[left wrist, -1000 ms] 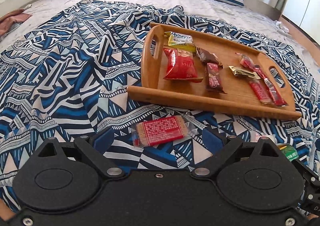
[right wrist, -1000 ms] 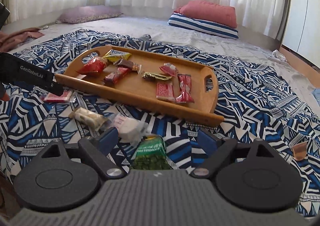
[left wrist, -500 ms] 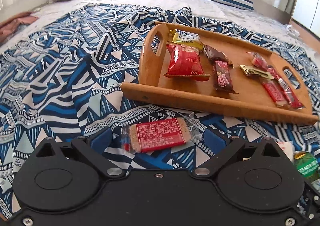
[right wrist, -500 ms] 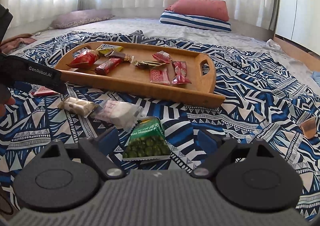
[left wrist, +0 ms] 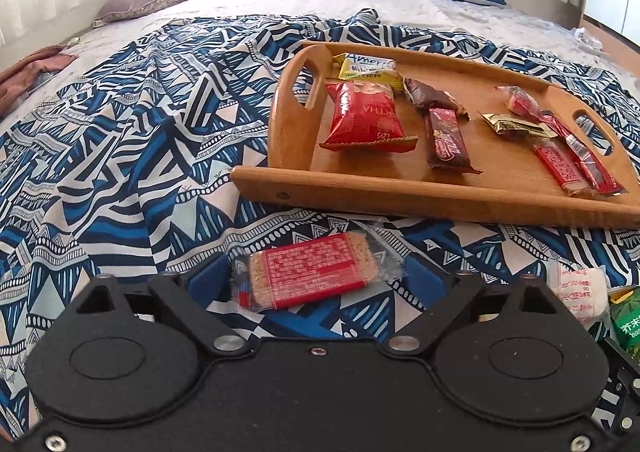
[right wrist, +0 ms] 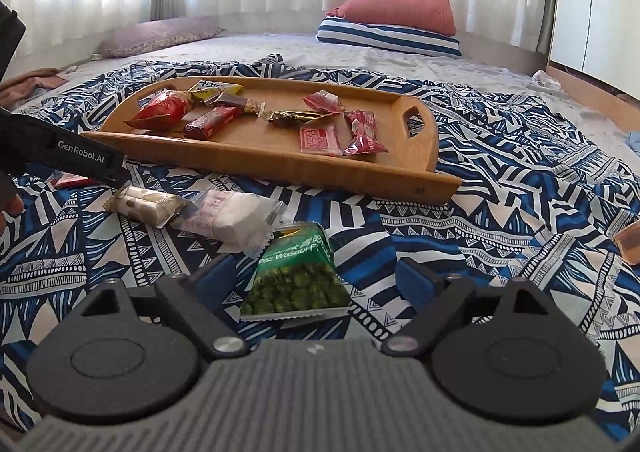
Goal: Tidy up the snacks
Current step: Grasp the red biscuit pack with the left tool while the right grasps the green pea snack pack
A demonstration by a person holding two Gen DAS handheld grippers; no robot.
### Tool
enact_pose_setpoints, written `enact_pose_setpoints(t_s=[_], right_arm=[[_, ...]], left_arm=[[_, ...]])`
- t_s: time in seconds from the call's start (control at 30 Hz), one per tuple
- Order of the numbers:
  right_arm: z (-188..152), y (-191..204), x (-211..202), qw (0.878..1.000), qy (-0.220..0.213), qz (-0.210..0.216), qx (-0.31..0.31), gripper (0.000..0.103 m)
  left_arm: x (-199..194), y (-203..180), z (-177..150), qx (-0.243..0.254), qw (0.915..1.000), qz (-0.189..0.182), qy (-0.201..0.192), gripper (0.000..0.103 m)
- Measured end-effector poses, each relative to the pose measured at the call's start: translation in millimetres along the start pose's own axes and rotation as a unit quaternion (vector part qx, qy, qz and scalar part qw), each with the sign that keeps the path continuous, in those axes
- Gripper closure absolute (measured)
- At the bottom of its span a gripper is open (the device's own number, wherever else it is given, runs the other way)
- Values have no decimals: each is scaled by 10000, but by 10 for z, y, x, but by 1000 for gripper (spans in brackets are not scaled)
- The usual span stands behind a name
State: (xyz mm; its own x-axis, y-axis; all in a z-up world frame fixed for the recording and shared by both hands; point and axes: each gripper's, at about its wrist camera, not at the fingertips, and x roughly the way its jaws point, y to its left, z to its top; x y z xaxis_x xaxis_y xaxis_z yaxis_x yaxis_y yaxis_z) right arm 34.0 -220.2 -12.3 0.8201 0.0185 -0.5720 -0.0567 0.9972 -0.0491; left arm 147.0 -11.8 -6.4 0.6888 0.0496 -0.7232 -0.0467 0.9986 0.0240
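Observation:
A wooden tray (left wrist: 400, 194) (right wrist: 256, 168) holding several snacks lies on a blue patterned blanket. My left gripper (left wrist: 316, 278) is open, its blue fingers either side of a red biscuit pack (left wrist: 312, 272) on the blanket in front of the tray. My right gripper (right wrist: 316, 278) is open, its fingers either side of a green wasabi peas pack (right wrist: 298, 272). A white wrapped snack (right wrist: 232, 218) and a beige wrapped snack (right wrist: 146, 204) lie left of the peas. The left gripper's black body (right wrist: 60, 156) shows at the left of the right wrist view.
The blanket (left wrist: 120, 156) covers a bed with pillows (right wrist: 392, 20) at the far end. A small orange snack (right wrist: 628, 242) lies at the right edge. The white snack (left wrist: 576, 292) and peas pack (left wrist: 628, 326) show at the left wrist view's right.
Both grippers have moved forward and down. The biscuit pack now lies between the left fingers and the peas pack between the right fingers. Both stay open.

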Motion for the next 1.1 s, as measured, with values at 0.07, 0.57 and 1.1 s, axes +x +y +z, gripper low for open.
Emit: enact_pose_setpoints(t_s=[0.07, 0.57, 1.1], right_arm=[[-2, -4, -1, 10000, -9, 7, 8, 9], [-15, 34, -84, 9997, -54, 217, -53, 23], [73, 93, -189, 9994, -204, 255, -129, 60]], left_arm=[[-24, -6, 1, 43, 10000, -10, -28, 26], [-140, -56, -46, 134, 9995, -274, -23, 40], [-349, -105, -61, 448, 9979, -434, -197, 41]])
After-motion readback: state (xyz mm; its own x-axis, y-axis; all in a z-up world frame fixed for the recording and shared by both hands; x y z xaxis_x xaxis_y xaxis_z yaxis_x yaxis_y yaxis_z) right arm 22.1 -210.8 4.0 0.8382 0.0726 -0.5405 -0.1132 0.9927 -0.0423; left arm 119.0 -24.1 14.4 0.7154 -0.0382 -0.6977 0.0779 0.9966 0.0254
